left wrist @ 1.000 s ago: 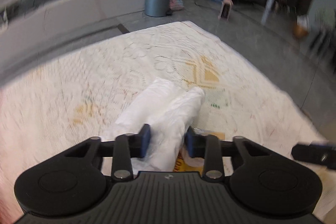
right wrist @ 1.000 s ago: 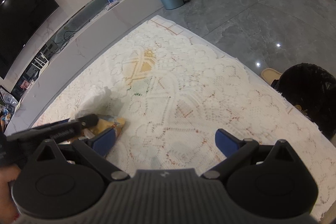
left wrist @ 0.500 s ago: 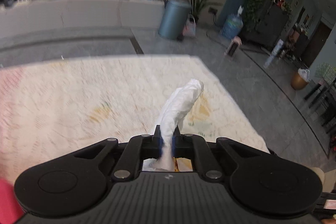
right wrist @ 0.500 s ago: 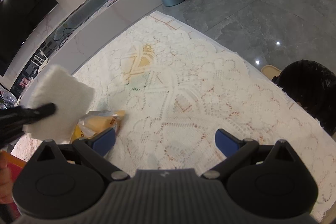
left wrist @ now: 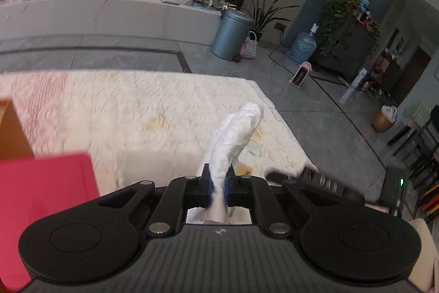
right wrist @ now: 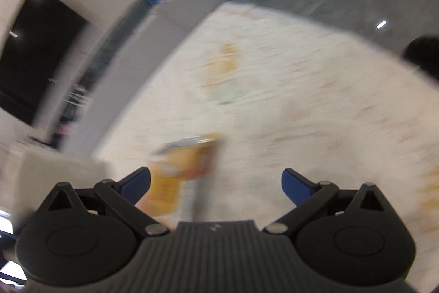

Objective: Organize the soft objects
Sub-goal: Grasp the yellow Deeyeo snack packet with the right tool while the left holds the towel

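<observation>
Left gripper [left wrist: 218, 187]: fingers clamped on a white cloth [left wrist: 233, 139], raised above the cream lace rug [left wrist: 115, 111]. Pink box [left wrist: 41, 199] at near left. Right gripper [right wrist: 216, 183]: fingers wide apart, holding nothing, above a blurred yellow packet [right wrist: 181, 169] on the rug.

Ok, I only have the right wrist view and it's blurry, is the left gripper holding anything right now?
Observer: Yes. The left gripper is shut on a white cloth, which sticks up from between its fingers.
Operator: Is that cloth touching the table covering?
Observer: The cloth's upper end stands clear above the white lace tablecloth; its lower end is hidden behind the gripper.
Operator: Anything near the left gripper I can't see?
Observer: A bright pink object sits at its lower left, too blurred to identify.
Operator: And my right gripper?
Observer: The right gripper is open, over a yellow packet.
</observation>
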A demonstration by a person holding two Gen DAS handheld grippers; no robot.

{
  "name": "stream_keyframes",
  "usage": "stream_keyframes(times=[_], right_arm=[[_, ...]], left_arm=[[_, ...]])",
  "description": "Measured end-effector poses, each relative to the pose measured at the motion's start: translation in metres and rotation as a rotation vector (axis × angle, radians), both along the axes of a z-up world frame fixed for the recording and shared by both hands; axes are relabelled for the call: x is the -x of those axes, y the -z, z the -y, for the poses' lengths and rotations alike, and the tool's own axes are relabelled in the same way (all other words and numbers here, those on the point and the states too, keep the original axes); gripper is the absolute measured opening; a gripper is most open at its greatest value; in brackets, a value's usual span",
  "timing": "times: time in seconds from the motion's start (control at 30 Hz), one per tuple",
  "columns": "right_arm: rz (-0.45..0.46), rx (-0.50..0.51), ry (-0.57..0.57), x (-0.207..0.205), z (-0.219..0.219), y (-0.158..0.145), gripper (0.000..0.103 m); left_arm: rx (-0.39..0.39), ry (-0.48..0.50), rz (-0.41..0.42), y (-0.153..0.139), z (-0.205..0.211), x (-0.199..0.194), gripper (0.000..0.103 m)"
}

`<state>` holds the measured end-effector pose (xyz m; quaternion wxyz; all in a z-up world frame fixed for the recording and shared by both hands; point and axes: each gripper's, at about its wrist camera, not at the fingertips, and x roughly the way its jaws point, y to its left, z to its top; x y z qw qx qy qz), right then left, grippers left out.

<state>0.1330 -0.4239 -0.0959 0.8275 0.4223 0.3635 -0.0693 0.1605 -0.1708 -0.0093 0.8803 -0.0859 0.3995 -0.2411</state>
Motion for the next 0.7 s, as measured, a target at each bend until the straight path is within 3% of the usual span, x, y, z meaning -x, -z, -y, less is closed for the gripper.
stream_keyframes(times=[0.1,0.23,0.4,0.7], right_arm=[[0.047,-0.015,-0.04,-0.014,-0.014,-0.003,0.1],[-0.019,0.066,-0.093,-0.032,-0.031,0.006,0.1],[-0.074,0.053,-0.092,-0.047,-0.037,0.017,0.1],[-0.095,0.209,-0.156,-0.065,-0.066,0.018,0.1]], left_arm=[[-0.013,-0.014,0.016,0.008,-0.009,0.01,0.009],[-0.027,-0.004,0.009,0.021,-0.011,0.02,0.009],[-0.061,0.002,0.05,0.02,-0.018,0.027,0.009],[-0.093,0.023,0.073,0.021,-0.022,0.03,0.009]])
